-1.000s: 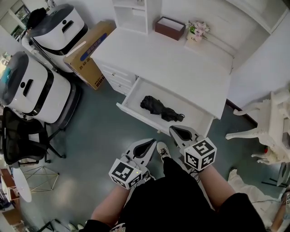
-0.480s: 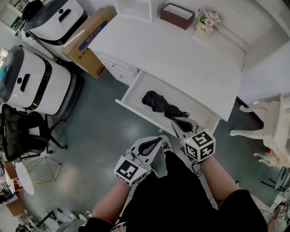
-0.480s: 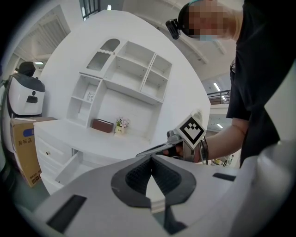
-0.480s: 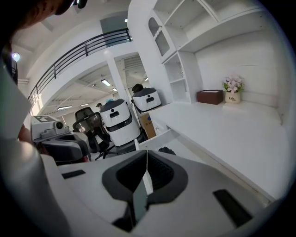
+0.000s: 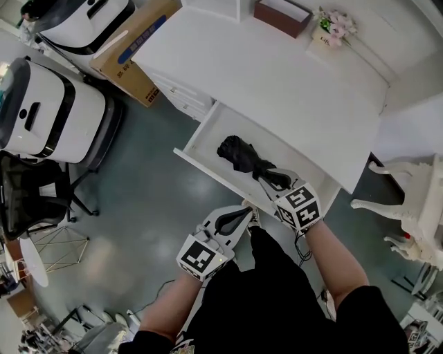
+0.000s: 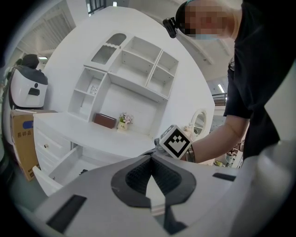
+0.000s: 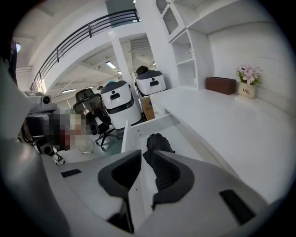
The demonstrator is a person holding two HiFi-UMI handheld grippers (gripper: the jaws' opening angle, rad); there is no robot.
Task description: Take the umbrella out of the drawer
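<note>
A folded black umbrella [image 5: 239,152] lies in the open white drawer [image 5: 208,171] under the desk. My right gripper [image 5: 266,174] reaches down into the drawer, its tips at the umbrella's near end. In the right gripper view the umbrella [image 7: 157,140] lies just past the right gripper [image 7: 143,155], whose jaws have just been opening; a narrow gap shows the drawer [image 7: 125,134] floor, and the pads press on nothing. My left gripper [image 5: 248,209] hangs outside the drawer front, shut and empty. The left gripper [image 6: 151,157] faces the drawer [image 6: 60,166].
The white desk top [image 5: 277,76] carries a brown box [image 5: 282,14] and a flower pot [image 5: 332,24]. A cardboard box [image 5: 128,48], white machines [image 5: 41,110] and a black office chair [image 5: 28,200] stand at the left. A white ornate chair [image 5: 408,221] stands at the right.
My right gripper has come forward and down from outside the drawer to the umbrella's near end, and its jaws have parted. The left gripper has edged toward the drawer front.
</note>
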